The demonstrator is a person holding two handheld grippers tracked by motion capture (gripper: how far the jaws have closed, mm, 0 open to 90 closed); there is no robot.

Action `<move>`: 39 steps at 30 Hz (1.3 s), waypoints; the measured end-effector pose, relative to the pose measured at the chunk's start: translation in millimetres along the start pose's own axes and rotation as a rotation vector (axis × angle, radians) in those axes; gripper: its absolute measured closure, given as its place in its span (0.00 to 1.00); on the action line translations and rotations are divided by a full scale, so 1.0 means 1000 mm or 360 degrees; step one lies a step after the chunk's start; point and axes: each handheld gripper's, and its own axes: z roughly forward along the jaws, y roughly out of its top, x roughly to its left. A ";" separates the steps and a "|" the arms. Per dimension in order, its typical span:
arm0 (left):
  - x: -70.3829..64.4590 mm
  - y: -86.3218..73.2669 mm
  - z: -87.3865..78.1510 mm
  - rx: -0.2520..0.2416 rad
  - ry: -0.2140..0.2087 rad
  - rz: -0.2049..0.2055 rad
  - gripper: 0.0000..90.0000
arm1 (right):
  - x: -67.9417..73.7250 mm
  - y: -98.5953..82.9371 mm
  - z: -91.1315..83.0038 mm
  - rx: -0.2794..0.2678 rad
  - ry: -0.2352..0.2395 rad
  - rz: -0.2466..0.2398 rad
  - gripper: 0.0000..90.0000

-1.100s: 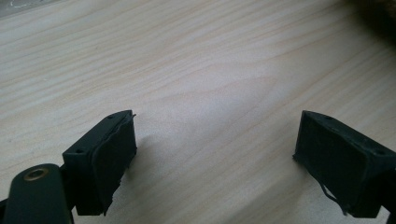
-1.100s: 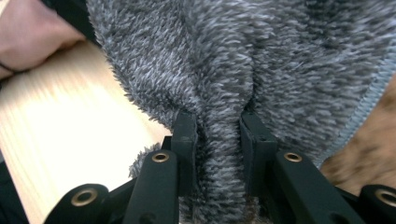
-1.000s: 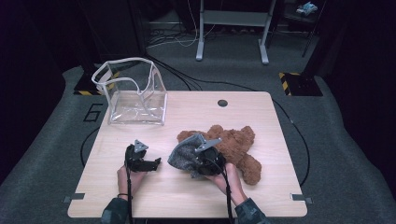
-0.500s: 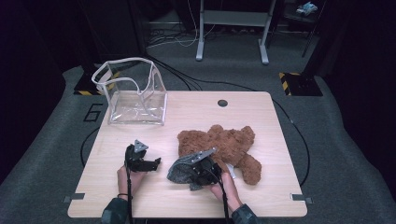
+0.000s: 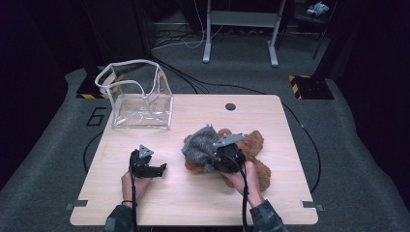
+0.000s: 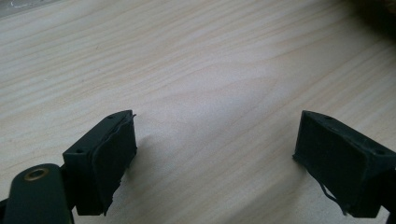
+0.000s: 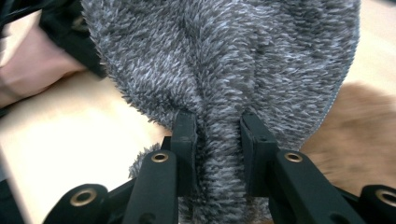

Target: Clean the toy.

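Note:
A brown plush teddy bear (image 5: pixel 256 145) lies on the wooden table (image 5: pixel 193 203), right of centre. My right gripper (image 5: pixel 218 158) is shut on a fold of a grey fuzzy cloth (image 5: pixel 200 141), which it holds over the bear's left side. The right gripper view shows the grey cloth (image 7: pixel 219 60) pinched between my right gripper's (image 7: pixel 219 135) jaws, with brown fur (image 7: pixel 362 121) behind it. My left gripper (image 5: pixel 162 169) rests low over the table to the left, open. In its own view the left gripper (image 6: pixel 215 154) has bare wood (image 6: pixel 210 70) between its jaws.
A clear plastic bag with a white rim (image 5: pixel 140 96) stands open at the table's far left corner. A dark round hole (image 5: pixel 230 106) sits near the far edge. Beyond the table are grey floor, cables and metal frame legs (image 5: pixel 208 34).
My right gripper, still holding the grey cloth, dipped toward the near edge and has now moved away and rightward over the bear. The left gripper has barely moved.

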 end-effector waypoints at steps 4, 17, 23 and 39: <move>0.000 0.000 0.000 -0.0001 -0.0002 -0.0003 0.14 | -0.014 0.010 0.002 -0.0012 -0.0137 0.0025 0.78; 0.000 0.000 0.000 0.0000 -0.0002 -0.0003 0.14 | -0.044 0.026 0.031 0.0129 -0.0280 0.0062 0.77; 0.000 0.000 0.000 0.0000 -0.0002 -0.0002 0.14 | -0.055 0.029 0.035 0.0178 -0.0387 0.0059 0.77; 0.000 0.000 0.000 -0.0001 -0.0002 -0.0003 0.14 | -0.109 0.013 0.016 0.0255 -0.0598 0.0266 0.78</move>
